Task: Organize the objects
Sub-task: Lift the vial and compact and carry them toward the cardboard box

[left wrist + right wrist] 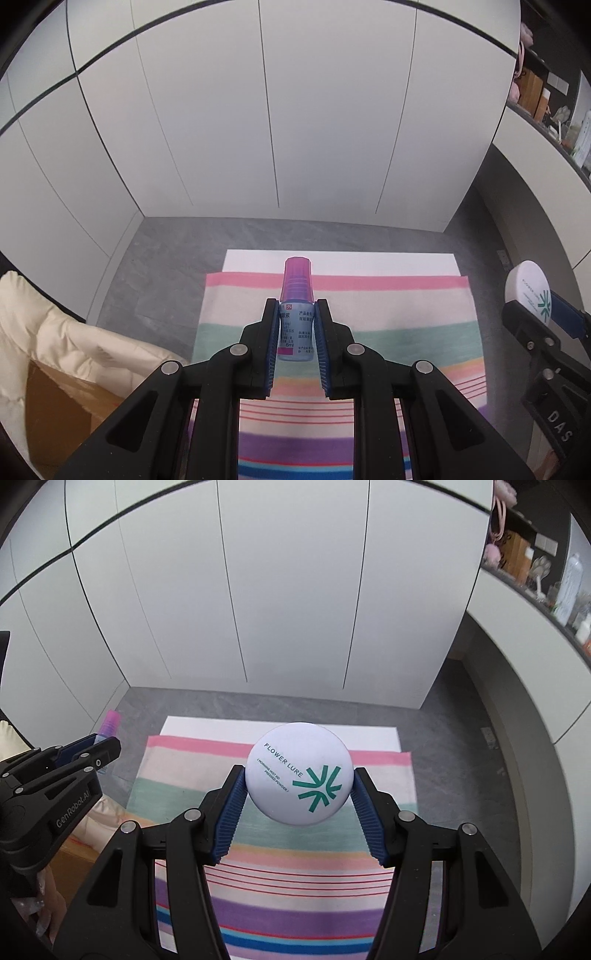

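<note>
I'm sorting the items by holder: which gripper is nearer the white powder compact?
Right. The right gripper has its jaws clamped on the compact, held above the striped cloth. The left gripper is off to its left, shut on a small bottle.

We see a small bottle [295, 325] with a pale blue body, a magenta band low on its label and a translucent magenta-pink cap, set between black fingers [258, 332] faced with ribbed blue pads [272, 343]. We see a round white compact [299, 773] printed with dark teal lettering and a green radiating emblem, between the same black-and-blue fingers [376, 812]. Beneath both, we see a cloth [406, 332] striped in pink, cream, mint green, orange, thin red lines, purple and blue, lying on a white sheet [369, 262] over a mottled grey floor [166, 266], before white cabinet panels [295, 110] with thin dark seams.
</note>
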Demonstrator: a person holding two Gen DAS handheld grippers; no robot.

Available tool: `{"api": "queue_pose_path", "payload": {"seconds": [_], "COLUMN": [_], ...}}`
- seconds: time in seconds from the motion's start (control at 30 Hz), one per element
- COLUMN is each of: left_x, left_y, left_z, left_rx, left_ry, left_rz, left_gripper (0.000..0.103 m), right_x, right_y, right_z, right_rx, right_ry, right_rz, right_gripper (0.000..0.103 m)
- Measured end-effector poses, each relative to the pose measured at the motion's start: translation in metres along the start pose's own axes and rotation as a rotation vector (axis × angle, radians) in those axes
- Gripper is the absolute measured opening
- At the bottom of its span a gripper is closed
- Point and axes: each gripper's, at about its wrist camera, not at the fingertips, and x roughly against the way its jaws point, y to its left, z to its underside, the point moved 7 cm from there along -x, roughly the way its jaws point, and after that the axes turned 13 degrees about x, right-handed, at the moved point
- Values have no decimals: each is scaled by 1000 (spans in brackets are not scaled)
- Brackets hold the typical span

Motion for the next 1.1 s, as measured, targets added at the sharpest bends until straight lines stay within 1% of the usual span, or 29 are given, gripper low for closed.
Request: {"api": "queue_pose_path", "payload": {"seconds": [0.13,0.2,0.33,0.47,0.6,0.7,0.8,0.9,1.0,1.1], "left_x": [32,41,58,73,90,107,123,133,140,150], "left_y": [2,2,4,8,12,17,25,33,39,46], "left_z": [-8,-8,-4,6,22,40,66,97,126,148], "left_rx": [-29,-37,-42,-58,-69,-79,-86,-86,-98,-105], "left_ry": [-63,-72,-81,-83,-89,-95,-99,-83,-63,-55], "left_rz": [-16,-19,-22,-23,-14,-6,-13,-13,-8,-6], "left_gripper": [19,19,19,19,19,19,19,19,19,19], "right_x": [26,38,50,60,69,78,90,101,113,125], "right_y": [-2,-3,-2,0,2,5,7,11,16,19], "right_z": [-8,-12,-11,-2,19,39,60,84,110,135], "right_rx": [-6,-1,-2,4,14,9,1,-5,-18,-22], "right_ry": [-22,-36,-40,-27,-11,1,5,8,19,30], "right_rz": [3,12,11,17,31,25,25,18,-10,-4], "right_gripper": [60,60,60,60,60,60,60,60,60,60]}}
